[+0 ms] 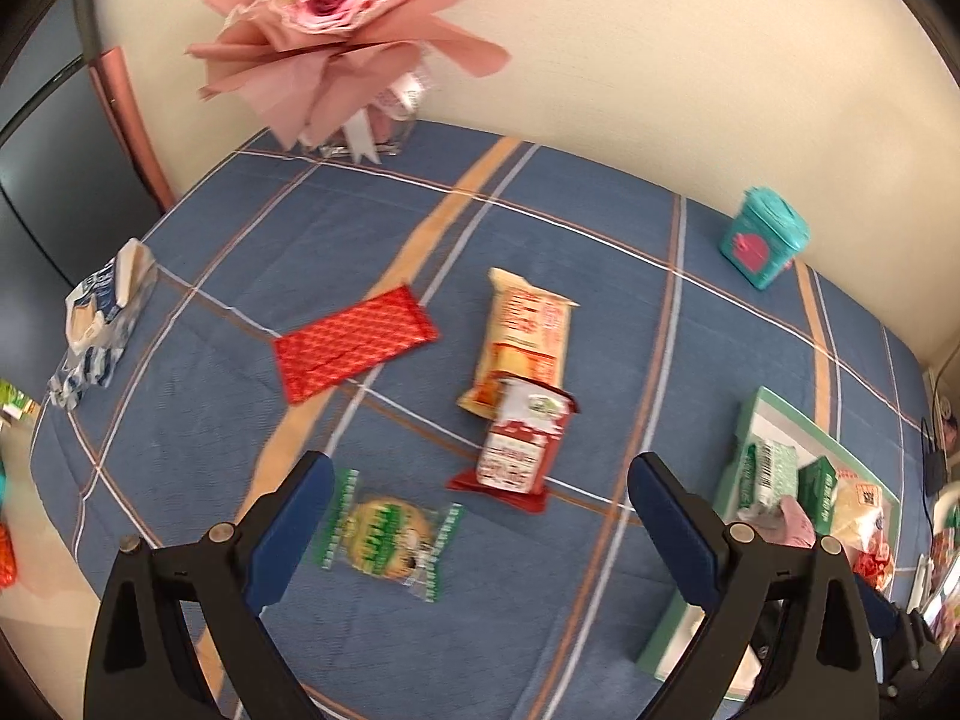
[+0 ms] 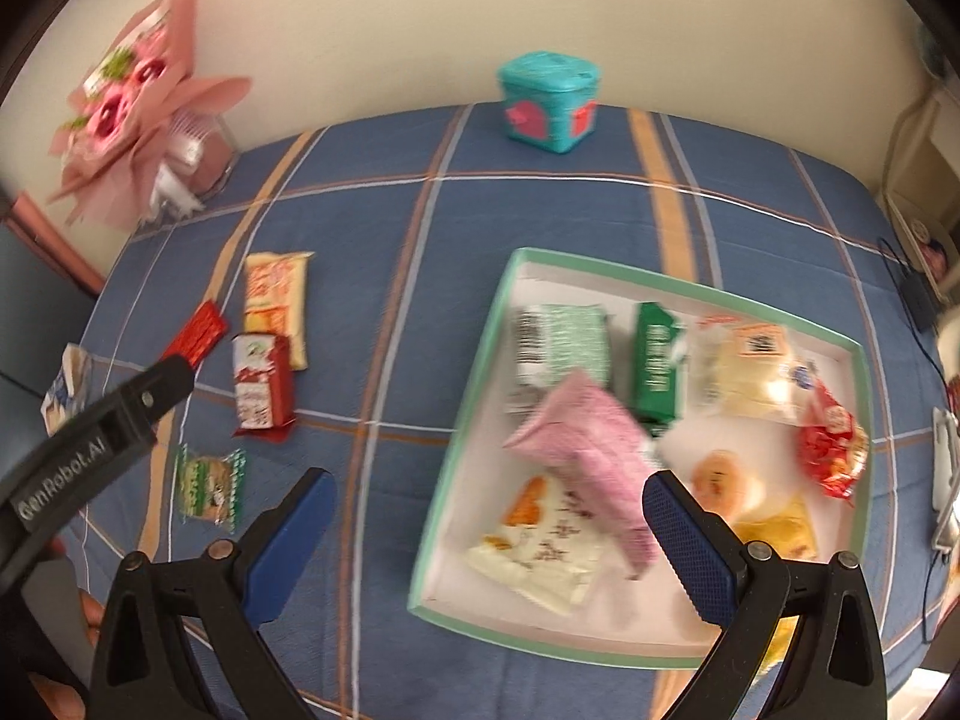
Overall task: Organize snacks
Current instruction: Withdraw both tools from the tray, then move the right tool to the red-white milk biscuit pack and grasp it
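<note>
Loose snacks lie on the blue plaid tablecloth: a green-wrapped round cookie [image 1: 387, 537], a red and white packet [image 1: 519, 441], an orange and cream bar [image 1: 522, 342] and a flat red packet [image 1: 354, 348]. My left gripper [image 1: 480, 531] hangs open above the cloth, the cookie by its left finger and the red and white packet just beyond. The green-rimmed white tray [image 2: 480, 360] holds several snacks, among them a pink packet [image 2: 591, 444]. My right gripper [image 2: 489, 537] is open over the tray's near left corner, holding nothing.
A pink flower bouquet [image 1: 336, 18] stands at the back left by the wall. A teal box [image 1: 765, 237] sits at the back edge. A blue and white bag [image 1: 99, 318] lies at the table's left edge. The left gripper's body [image 2: 90, 438] shows at the right view's left.
</note>
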`<state>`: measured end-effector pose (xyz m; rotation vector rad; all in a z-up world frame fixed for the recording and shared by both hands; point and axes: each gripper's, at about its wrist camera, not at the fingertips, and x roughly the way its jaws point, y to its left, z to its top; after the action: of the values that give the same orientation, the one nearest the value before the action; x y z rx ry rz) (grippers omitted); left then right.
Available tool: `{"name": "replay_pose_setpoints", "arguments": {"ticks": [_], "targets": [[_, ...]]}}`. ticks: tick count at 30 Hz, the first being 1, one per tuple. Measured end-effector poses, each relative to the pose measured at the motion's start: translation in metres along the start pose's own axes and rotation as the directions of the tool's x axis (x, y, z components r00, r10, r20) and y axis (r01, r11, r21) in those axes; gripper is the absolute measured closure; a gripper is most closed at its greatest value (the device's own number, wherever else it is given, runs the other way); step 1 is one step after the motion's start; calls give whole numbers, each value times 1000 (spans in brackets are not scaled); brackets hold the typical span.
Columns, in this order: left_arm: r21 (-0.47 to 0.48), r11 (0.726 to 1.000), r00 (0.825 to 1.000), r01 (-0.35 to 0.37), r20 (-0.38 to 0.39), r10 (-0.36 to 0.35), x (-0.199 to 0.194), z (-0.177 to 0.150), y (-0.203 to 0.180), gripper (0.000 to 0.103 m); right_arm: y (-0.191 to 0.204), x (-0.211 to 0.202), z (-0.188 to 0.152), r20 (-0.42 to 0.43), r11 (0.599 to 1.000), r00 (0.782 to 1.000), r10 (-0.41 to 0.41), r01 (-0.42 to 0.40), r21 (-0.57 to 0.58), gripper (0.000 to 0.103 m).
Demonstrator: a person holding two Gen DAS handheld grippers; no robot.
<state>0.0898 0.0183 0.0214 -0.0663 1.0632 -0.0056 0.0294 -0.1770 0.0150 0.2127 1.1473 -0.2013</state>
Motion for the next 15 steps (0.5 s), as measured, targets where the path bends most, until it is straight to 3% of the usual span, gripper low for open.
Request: {"name": "replay_pose_setpoints", "arguments": {"ticks": [15], "targets": [[-61, 996, 997, -71, 9, 71, 5, 7, 59, 5, 69, 34, -9, -50, 994, 997, 64, -68, -82, 0]]}}
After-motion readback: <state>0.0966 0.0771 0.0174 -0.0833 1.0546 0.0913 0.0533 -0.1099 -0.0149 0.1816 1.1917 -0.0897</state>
